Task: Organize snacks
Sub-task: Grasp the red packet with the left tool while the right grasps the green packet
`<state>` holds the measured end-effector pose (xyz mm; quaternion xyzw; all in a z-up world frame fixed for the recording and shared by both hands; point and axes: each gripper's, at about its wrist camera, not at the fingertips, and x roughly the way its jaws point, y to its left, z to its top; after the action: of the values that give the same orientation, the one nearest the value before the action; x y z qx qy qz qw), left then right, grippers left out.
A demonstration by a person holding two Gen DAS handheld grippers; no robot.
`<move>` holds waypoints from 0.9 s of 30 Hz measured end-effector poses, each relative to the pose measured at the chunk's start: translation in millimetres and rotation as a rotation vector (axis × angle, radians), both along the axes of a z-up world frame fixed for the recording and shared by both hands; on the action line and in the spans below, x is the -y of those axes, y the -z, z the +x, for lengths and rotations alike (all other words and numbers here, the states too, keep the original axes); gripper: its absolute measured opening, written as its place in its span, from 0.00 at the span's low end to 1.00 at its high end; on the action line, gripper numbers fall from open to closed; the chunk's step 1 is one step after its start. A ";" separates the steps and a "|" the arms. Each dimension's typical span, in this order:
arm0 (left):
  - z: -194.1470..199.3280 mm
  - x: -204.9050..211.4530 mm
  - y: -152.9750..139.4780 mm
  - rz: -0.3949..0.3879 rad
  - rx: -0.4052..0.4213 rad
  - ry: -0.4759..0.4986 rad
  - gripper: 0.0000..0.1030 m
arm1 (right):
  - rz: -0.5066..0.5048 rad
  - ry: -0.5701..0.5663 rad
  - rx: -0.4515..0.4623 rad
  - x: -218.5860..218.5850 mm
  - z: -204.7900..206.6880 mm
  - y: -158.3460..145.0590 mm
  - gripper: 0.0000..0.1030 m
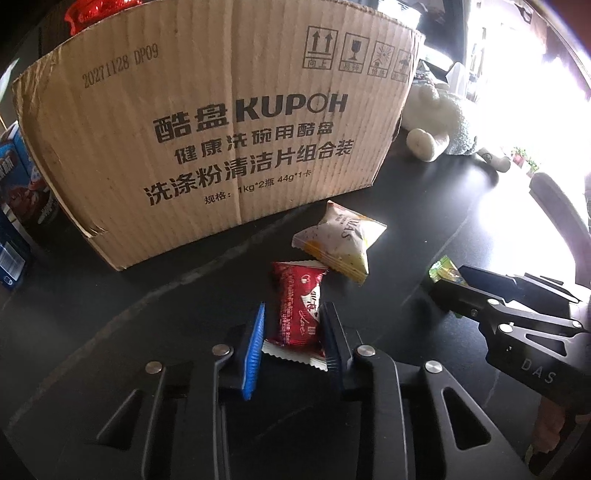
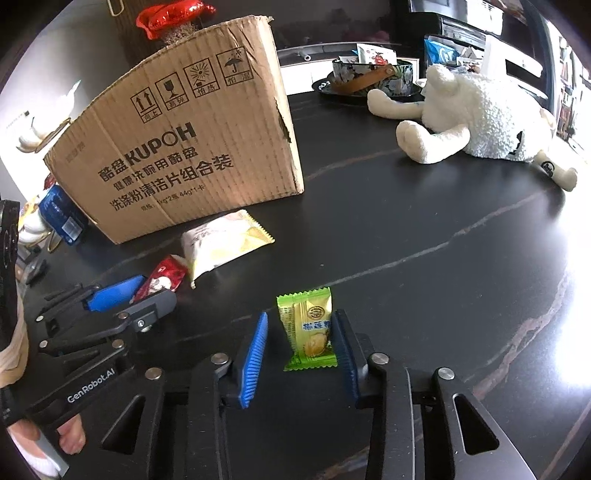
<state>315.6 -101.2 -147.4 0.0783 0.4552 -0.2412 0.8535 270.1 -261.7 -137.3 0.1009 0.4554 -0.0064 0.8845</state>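
Observation:
A red snack packet lies on the black table between the blue pads of my left gripper, which is closed down around it; both pads touch its sides. A green snack packet lies between the pads of my right gripper; the right pad touches it, the left pad stands a little off, so the gripper is open. A white-and-yellow packet lies just beyond the red one, near the cardboard box. The box also shows in the right wrist view, as do the red packet and the white-and-yellow packet.
A white plush toy lies at the back right of the table. A patterned bowl with packets stands behind it. Blue snack boxes stand left of the cardboard box. A red foil item sits above the box.

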 end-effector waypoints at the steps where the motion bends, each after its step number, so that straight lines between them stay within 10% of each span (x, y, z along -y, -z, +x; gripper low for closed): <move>1: -0.2 -0.4 0.0 -0.001 -0.001 0.000 0.28 | 0.001 -0.001 0.000 0.1 -0.1 0.1 0.31; 24: -18.9 -3.4 -30.3 -0.018 0.030 -0.047 0.23 | 0.045 -0.080 0.085 -9.7 -13.0 -22.5 0.25; 27: -22.9 -7.2 -34.2 -0.020 0.030 -0.062 0.02 | 0.045 -0.094 0.101 -12.6 -14.8 -26.9 0.25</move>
<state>292.8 -93.9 -113.1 0.0591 0.4421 -0.2183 0.8680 255.3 -249.1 -110.3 0.0993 0.4146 0.0504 0.9032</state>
